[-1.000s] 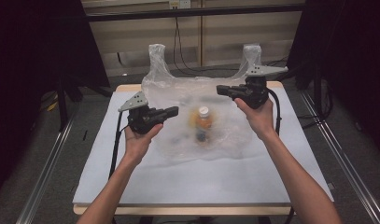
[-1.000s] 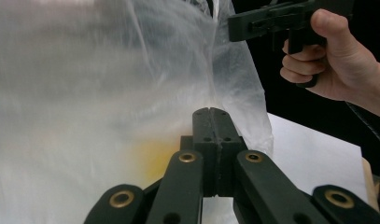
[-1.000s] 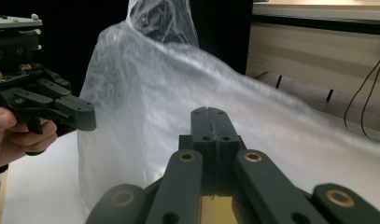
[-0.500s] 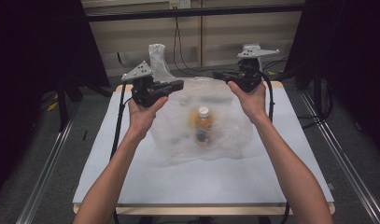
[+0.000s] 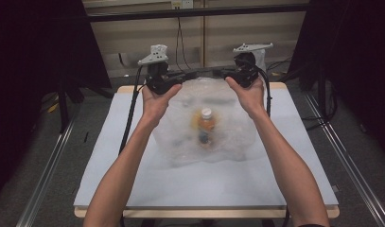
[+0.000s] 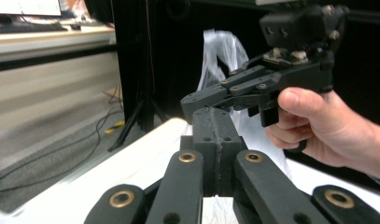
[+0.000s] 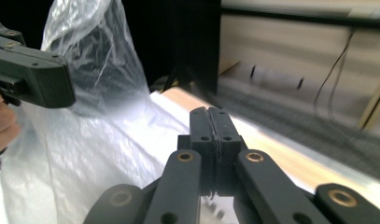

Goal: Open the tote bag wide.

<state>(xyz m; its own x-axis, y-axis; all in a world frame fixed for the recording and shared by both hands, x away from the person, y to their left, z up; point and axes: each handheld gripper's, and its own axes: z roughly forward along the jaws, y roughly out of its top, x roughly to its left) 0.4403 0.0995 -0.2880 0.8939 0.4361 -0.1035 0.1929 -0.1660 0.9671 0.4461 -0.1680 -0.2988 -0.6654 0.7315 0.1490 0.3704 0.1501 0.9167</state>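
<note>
Dark curtains frame a white surface (image 5: 133, 189), and above its far half a clear plastic bag (image 5: 204, 127) is held up by its top corners. The left claw (image 5: 180, 79) is seen pressed together on the bag's film, and the right claw (image 5: 224, 75) likewise; in each gripper view the jaws are shut tight with plastic caught at their base. An orange bottle (image 5: 205, 126) is carried inside the bag, hanging toward the bottom. Risk is judged from here: thin film could slip out or tear under the bottle's weight, and the bottle could be dropped if one corner is released.
</note>
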